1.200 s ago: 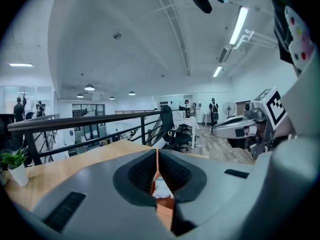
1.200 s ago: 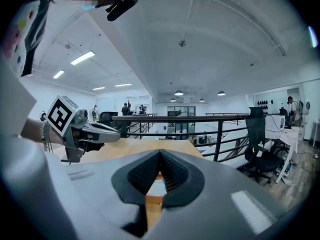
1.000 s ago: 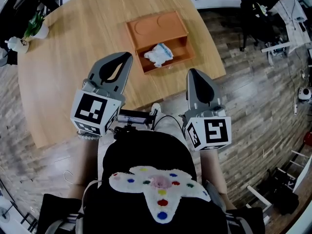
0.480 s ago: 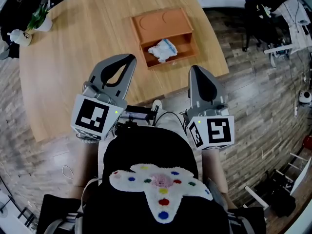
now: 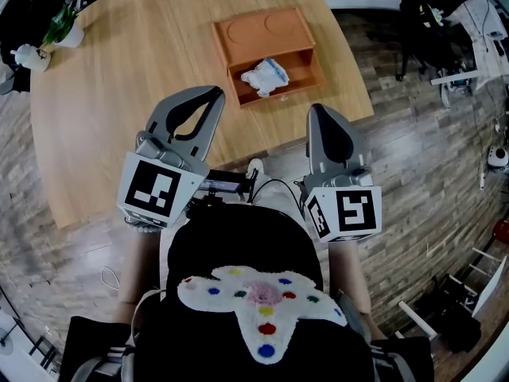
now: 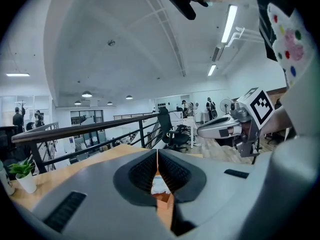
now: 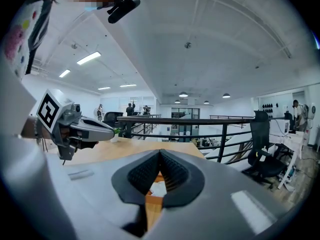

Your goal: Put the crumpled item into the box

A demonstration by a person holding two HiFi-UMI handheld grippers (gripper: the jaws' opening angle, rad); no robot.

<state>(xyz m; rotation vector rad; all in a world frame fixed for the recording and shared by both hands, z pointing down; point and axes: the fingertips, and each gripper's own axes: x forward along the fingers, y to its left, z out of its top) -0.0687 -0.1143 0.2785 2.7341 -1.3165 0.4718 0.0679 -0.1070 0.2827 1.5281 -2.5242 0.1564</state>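
Head view: a wooden desk (image 5: 119,94) carries an orange-brown box (image 5: 262,32). The crumpled item (image 5: 266,76), white with some blue, lies inside the box's open compartment. The left tongs (image 5: 210,94) and right tongs (image 5: 319,111) hover over the desk's near edge, apart from the box. A potted plant (image 5: 60,32) stands at the far left corner.

Left gripper view: the left tongs are closed tip to tip and grip nothing. The crumpled item and the box show beyond them, through the gap below the tips.

Right gripper view: the right tongs are likewise closed and empty, with the item in the box beyond.
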